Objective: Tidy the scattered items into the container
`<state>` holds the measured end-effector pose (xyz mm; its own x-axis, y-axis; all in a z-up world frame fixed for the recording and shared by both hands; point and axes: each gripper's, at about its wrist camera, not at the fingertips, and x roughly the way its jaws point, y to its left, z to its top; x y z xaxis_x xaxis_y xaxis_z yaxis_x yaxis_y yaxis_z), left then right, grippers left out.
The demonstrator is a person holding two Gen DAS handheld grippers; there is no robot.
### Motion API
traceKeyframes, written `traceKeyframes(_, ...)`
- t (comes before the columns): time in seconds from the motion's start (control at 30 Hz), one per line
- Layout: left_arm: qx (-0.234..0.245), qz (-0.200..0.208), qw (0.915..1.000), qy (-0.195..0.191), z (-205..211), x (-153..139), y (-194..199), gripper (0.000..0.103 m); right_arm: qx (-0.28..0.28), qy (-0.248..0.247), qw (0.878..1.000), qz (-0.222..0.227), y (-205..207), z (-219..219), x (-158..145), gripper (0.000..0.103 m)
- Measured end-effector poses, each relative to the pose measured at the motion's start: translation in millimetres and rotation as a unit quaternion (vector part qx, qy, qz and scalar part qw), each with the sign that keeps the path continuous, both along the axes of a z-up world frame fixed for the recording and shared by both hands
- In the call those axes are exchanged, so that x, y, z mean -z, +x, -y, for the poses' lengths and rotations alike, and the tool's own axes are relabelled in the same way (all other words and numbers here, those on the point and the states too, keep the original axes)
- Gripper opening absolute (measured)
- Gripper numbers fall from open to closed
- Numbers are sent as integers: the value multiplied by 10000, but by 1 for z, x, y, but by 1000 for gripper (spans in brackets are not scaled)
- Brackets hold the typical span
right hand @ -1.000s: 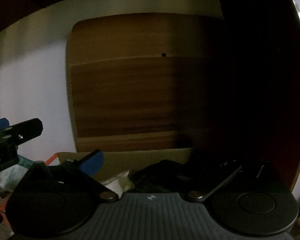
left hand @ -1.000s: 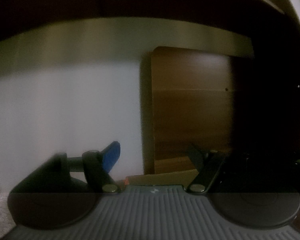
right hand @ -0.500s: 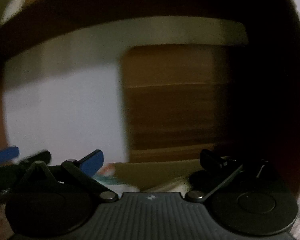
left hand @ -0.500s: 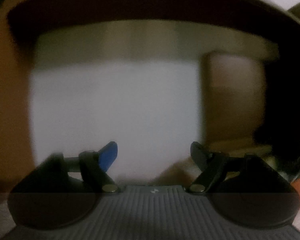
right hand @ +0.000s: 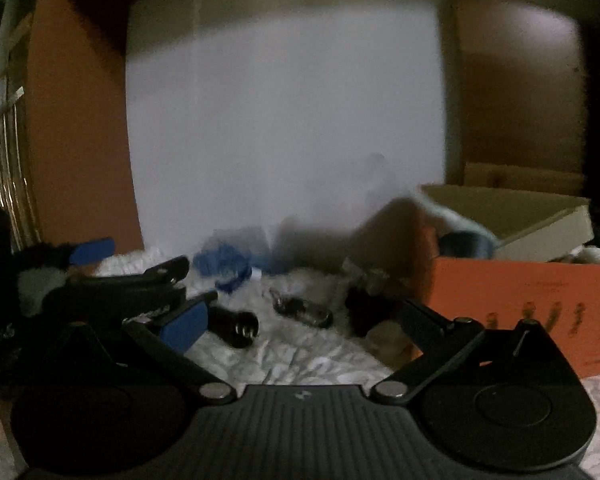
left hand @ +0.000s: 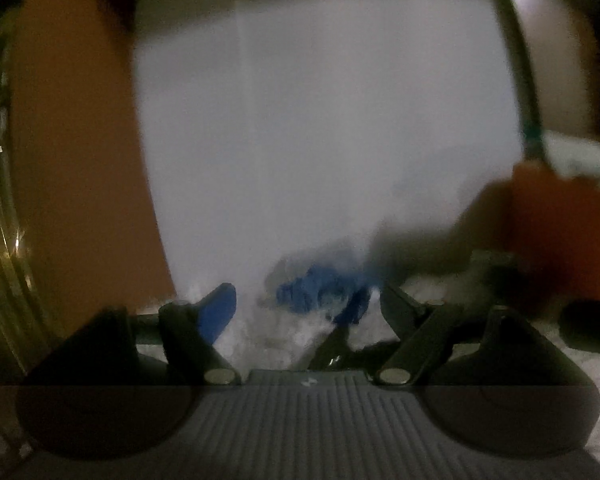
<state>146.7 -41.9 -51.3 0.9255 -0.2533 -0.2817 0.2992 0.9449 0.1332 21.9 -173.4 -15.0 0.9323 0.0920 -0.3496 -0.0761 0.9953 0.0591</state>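
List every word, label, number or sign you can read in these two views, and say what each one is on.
None can be read.
Orange box: dark marks on its front wall, too blurred to read.
Right gripper: a small pale emblem on its body, a sign and not lettering.
Left gripper: the same small emblem on its body, blurred.
Dark bottle and clear bottle: no label legible.

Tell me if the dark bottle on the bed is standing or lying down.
Lying down. In the right wrist view the dark bottle rests on its side on the white cover, cap end toward the camera.
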Motion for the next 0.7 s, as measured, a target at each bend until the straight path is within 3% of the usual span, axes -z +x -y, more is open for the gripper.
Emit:
traceKeyframes(0.1,48,-641,9977,-221,-3,6,16,57,66,-73,9999,-140,17,-3,3,103)
traceKeyframes(0.27,-20,-1206,9916,-462,-10,14,30,57,120,-67,9991,-389,35,-1,11,103)
traceKeyframes(0.57,-127,-1395,9893,-405,-12,14,28,60,-84,-172,9964,-830,71,-10,34,103)
traceKeyframes(0.7,-39,-1464,9887,-326,-8,13,23,28,-106,-287,9965,-783,76,-11,32,103)
